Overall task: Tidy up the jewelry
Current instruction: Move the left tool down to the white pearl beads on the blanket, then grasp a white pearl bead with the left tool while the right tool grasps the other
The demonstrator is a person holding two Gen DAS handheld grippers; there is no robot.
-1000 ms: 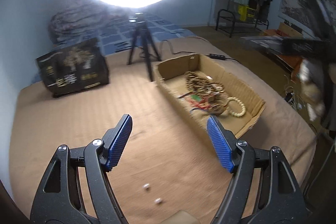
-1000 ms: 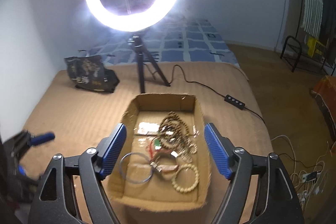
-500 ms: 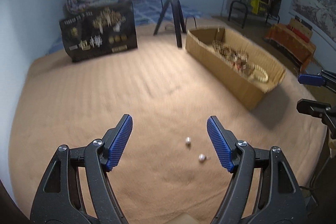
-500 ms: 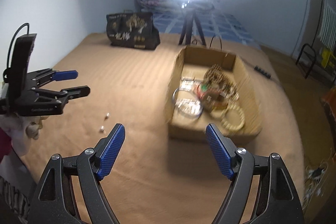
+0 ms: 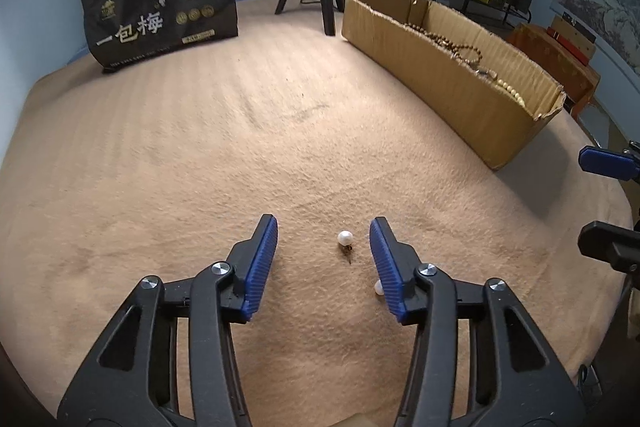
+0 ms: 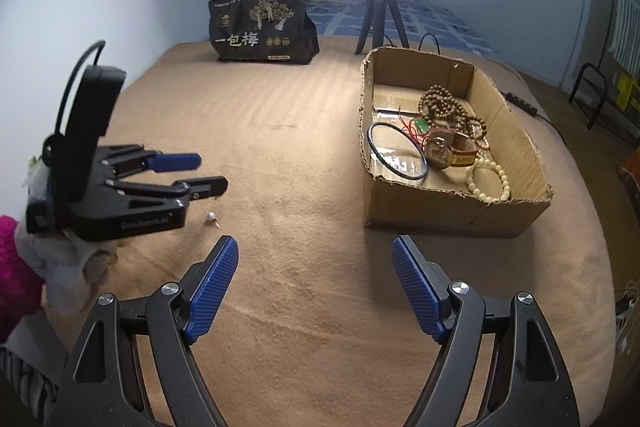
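Observation:
Two small pearl earrings lie on the tan blanket. One pearl earring (image 5: 345,238) sits between the blue pads of my left gripper (image 5: 323,241), nearer the right pad and touching neither. The second pearl (image 5: 378,289) peeks out beside the right pad. The left jaws are closing. From the right wrist view the left gripper (image 6: 208,173) hovers just over the earring (image 6: 211,217). My right gripper (image 6: 316,269) stands open over bare blanket, holding nothing. The cardboard box (image 6: 452,215) at the right holds bead bracelets, a dark bangle and a watch.
A black printed bag (image 5: 160,15) stands at the back left. A ring light on a tripod (image 6: 376,15) stands behind the box, its cable trailing right. A person's hand in a pink sleeve (image 6: 12,267) holds the left gripper. The blanket's edge (image 5: 592,307) falls off at the right.
The left gripper came down close to the blanket and its jaws narrowed around one pearl earring. The right gripper swung away from above the box to the blanket in front of it.

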